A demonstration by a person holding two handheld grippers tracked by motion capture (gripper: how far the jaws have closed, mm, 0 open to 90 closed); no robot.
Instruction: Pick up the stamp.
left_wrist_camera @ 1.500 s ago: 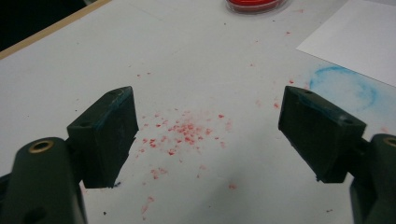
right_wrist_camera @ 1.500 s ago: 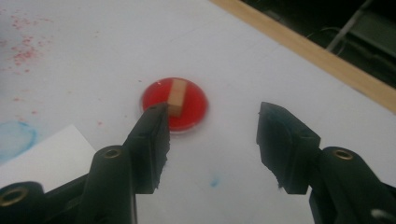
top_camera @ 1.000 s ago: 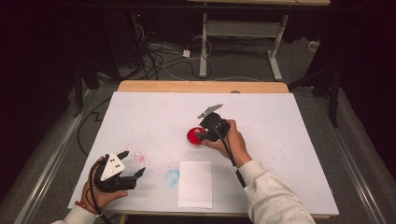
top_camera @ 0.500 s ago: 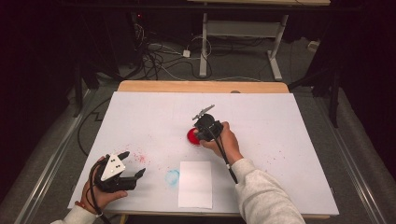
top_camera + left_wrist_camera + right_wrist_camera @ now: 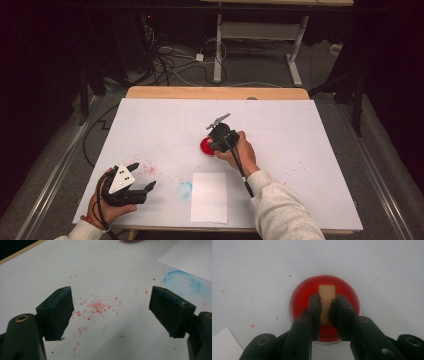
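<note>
Fingers (image 5: 314, 312) of the right gripper (image 5: 326, 307) clamp a tan wooden block (image 5: 326, 296) over a round dish (image 5: 298, 297) of red paint near the table's (image 5: 310, 130) middle; the block's lower end is hidden between the jaws; the left gripper (image 5: 110, 312) hovers spread wide above red specks (image 5: 96, 306), near the front-left edge; a blue ring stain (image 5: 184, 190) and white paper sheet (image 5: 209, 197) lie between, with bare room beyond.

Red inside the round dish (image 5: 324, 308), silvery at its rim; pale tan on the small block (image 5: 326, 300) clamped between black jaws. White across the table cover (image 5: 300, 135) — flecked with red specks (image 5: 93, 307). Faint blue ring (image 5: 182, 281); plain white paper sheet (image 5: 209, 197).
</note>
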